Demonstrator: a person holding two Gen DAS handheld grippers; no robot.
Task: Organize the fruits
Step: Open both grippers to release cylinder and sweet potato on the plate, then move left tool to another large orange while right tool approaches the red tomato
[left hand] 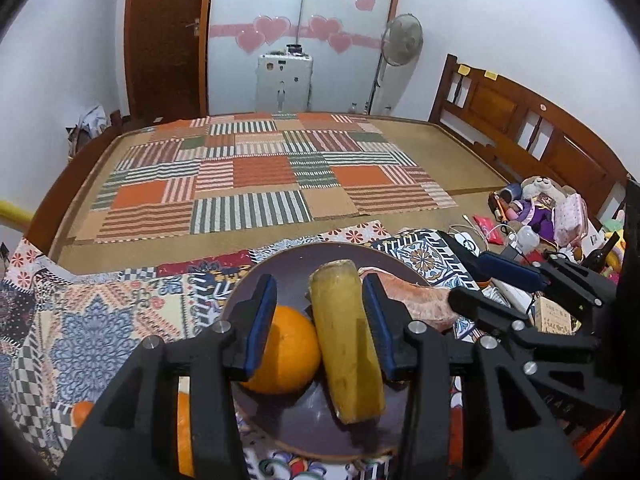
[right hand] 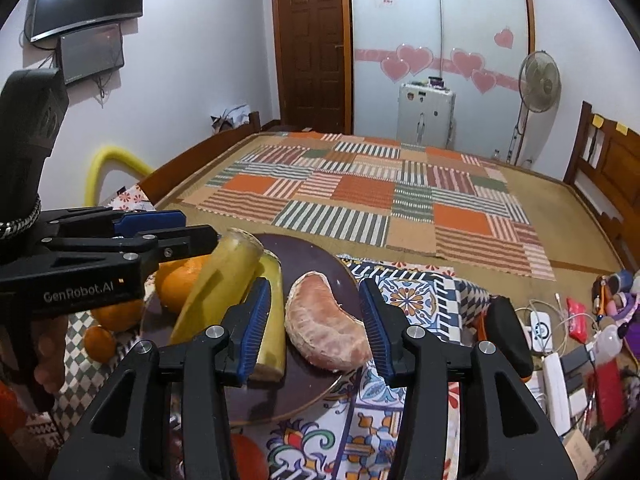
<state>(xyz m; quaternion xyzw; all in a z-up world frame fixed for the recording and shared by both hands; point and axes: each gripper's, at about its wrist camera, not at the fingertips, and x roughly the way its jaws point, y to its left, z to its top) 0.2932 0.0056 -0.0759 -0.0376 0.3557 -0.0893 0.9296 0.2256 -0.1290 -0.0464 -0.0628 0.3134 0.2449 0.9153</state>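
Observation:
A dark round plate [left hand: 288, 276] [right hand: 304, 248] lies on a patterned cloth. On it are an orange [left hand: 286, 350] [right hand: 180, 284], yellow sugarcane pieces and a peeled pomelo segment [left hand: 416, 300] [right hand: 326, 326]. My left gripper [left hand: 320, 320] is open, its jaws standing either side of one yellow piece [left hand: 346, 344] and the orange; in the right wrist view that piece [right hand: 220, 284] tilts up beside the left gripper [right hand: 168, 236]. My right gripper [right hand: 314, 320] is open around the pomelo segment, just above the plate. A second yellow piece [right hand: 272, 320] lies by its left finger.
More oranges [right hand: 106, 328] [left hand: 82, 414] lie on the cloth left of the plate. Cables, chargers and toys [right hand: 560, 344] [left hand: 536, 208] clutter the right side. A bed with a striped patchwork mat [left hand: 256, 176] stretches behind, with a wooden headboard [left hand: 520, 120] on the right.

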